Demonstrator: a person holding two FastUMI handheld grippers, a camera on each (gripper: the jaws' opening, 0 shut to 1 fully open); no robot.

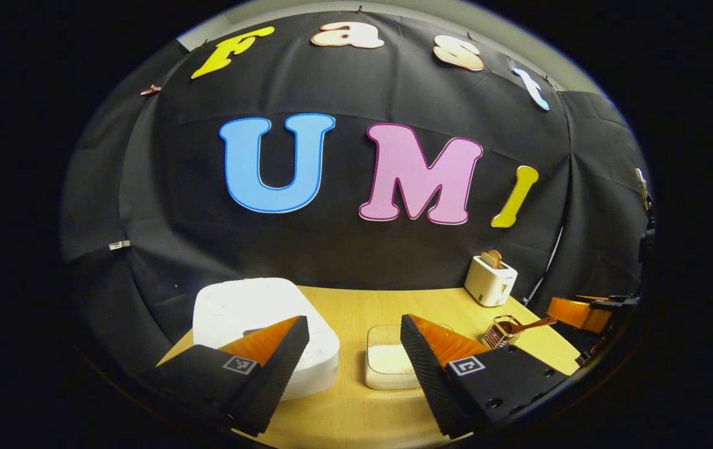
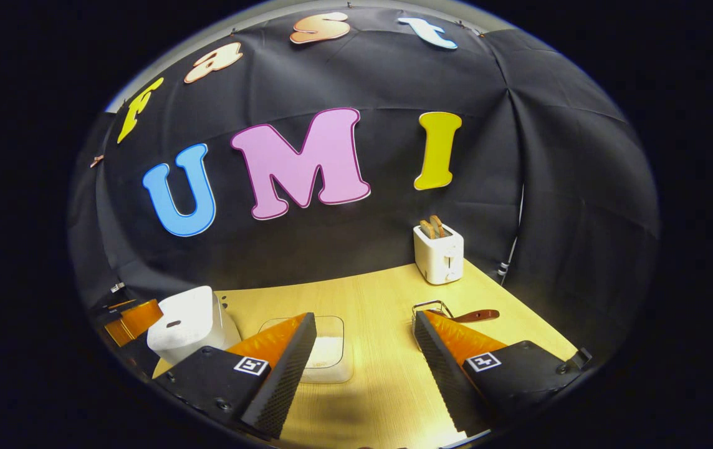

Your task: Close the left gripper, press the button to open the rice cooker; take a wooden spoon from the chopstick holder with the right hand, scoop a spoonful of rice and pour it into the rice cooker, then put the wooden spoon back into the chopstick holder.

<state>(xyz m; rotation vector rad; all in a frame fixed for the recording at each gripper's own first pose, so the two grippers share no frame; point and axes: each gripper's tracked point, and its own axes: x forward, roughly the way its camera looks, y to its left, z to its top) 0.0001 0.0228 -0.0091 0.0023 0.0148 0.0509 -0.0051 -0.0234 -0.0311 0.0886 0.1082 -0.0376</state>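
Note:
The white rice cooker [image 1: 257, 312] sits at the table's left with its lid down, just beyond my left gripper [image 1: 353, 324], which is open and holds nothing. A clear box of rice [image 1: 386, 360] lies between its fingers, farther off. The wire chopstick holder [image 1: 500, 332] stands to the right, with the wooden spoon [image 1: 528, 325] leaning out of it. My right gripper [image 2: 364, 318] is open and holds nothing. Its right finger partly hides the chopstick holder [image 2: 428, 307], and the spoon's handle [image 2: 475, 315] pokes out to the right. The rice box [image 2: 330, 350] and the rice cooker [image 2: 185, 324] lie to its left.
A white toaster [image 1: 490, 280] [image 2: 439, 252] with bread in it stands at the back right of the wooden table [image 2: 381, 293], its cable running up the wall. The black cloth wall closes off the back and sides. The other gripper shows at the edge of each view [image 1: 581, 313] [image 2: 132, 317].

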